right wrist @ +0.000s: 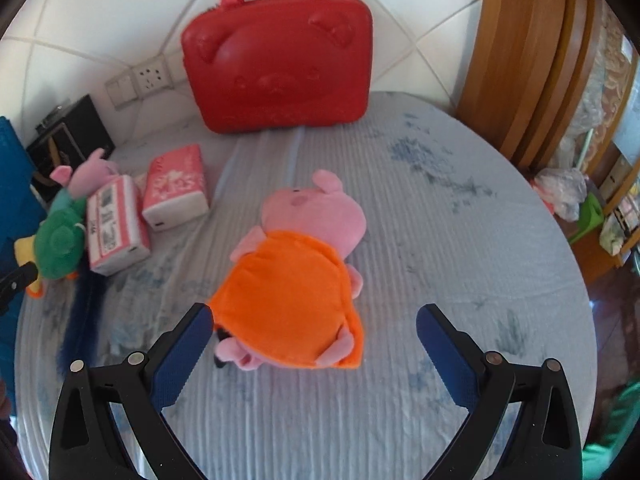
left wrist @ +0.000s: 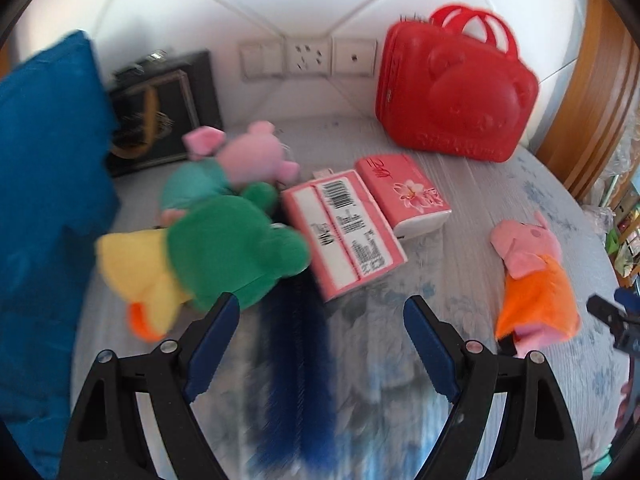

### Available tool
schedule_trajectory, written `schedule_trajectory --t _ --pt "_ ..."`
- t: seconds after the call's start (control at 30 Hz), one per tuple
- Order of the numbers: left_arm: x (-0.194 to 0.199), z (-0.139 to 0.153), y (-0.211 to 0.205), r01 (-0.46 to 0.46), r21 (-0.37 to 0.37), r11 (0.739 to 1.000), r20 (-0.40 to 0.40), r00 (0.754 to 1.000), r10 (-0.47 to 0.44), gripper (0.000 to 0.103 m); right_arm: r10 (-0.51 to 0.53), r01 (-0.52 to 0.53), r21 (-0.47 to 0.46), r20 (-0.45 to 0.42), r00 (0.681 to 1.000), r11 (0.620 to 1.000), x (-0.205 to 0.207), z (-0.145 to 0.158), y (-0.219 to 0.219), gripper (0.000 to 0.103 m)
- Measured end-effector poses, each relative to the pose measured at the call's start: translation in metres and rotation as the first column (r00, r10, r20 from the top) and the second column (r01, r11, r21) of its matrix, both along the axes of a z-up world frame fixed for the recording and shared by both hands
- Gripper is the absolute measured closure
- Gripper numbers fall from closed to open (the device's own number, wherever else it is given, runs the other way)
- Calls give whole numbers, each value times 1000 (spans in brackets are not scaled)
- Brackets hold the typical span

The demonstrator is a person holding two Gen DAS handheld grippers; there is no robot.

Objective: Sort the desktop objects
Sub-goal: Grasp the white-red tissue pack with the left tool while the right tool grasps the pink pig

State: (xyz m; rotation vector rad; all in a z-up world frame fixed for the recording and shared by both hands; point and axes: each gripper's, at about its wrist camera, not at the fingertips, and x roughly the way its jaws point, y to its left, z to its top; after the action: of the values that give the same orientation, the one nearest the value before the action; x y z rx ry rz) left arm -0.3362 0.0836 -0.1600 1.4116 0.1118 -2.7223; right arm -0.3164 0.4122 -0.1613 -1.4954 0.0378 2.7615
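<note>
A pink pig plush in an orange dress [right wrist: 296, 280] lies on the pale blue tablecloth [right wrist: 440, 216]; it also shows in the left wrist view [left wrist: 532, 280]. My right gripper [right wrist: 314, 314] is open, its fingers on either side of the plush's lower end. My left gripper [left wrist: 322, 306] is open and empty, just right of a green and yellow duck plush [left wrist: 208, 252]. A pink pig plush in teal [left wrist: 236, 164] lies behind the duck. Two pink tissue packs [left wrist: 348, 228] [left wrist: 404, 196] lie side by side. A dark blue furry strip [left wrist: 296, 360] runs toward the left gripper.
A red bear-face case [right wrist: 280, 60] stands at the back against the white wall. A black box [left wrist: 160, 112] and a blue cushion [left wrist: 44, 200] are at the left. Wooden furniture [right wrist: 528, 64] and cluttered shelves stand right of the round table's edge.
</note>
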Motion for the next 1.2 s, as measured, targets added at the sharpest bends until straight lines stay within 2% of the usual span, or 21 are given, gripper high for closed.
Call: schedule_trajectory --t 0.13,0.2,0.3,0.4,0.47,0.57,0.63,0.73,0.8,1.03,1.2 --pt "-51 -29 12 -17 28 999 71 997 15 18 -14 14 1 31 999 1000 -24 -16 8 0" --pt "-69 -36 18 -17 25 1000 82 997 15 18 -24 24 2 44 999 1000 -36 -23 12 0" --pt "-99 -51 33 -25 -63 998 113 993 32 17 -37 38 -4 57 998 999 -54 -30 15 0" --pt "-121 -63 37 -68 -94 993 138 987 80 2 -33 33 -4 64 997 999 -65 -36 12 0" --pt "-132 -70 39 -86 -119 989 161 982 104 0 -32 33 -4 80 996 999 -72 -41 9 0" --pt "-140 -74 41 -70 -63 996 182 980 80 0 -41 44 -25 122 992 999 -83 -53 6 0" --pt "-135 -77 42 -46 -49 998 196 979 55 0 -42 50 -57 137 990 997 -87 -59 5 0" --pt "-121 -83 49 13 -77 997 211 978 4 1 -40 64 -122 192 981 990 -91 -72 5 0" --pt "-107 -83 49 27 -49 998 217 976 -16 4 -24 66 -182 222 975 981 -89 -78 3 0" --pt "-42 -86 37 55 23 998 264 963 -59 6 81 -39 -164 257 963 986 -56 -82 -15 3" --pt "-2 -83 44 97 1 995 262 960 -94 6 89 -43 -165 279 956 985 -27 -90 -10 3"
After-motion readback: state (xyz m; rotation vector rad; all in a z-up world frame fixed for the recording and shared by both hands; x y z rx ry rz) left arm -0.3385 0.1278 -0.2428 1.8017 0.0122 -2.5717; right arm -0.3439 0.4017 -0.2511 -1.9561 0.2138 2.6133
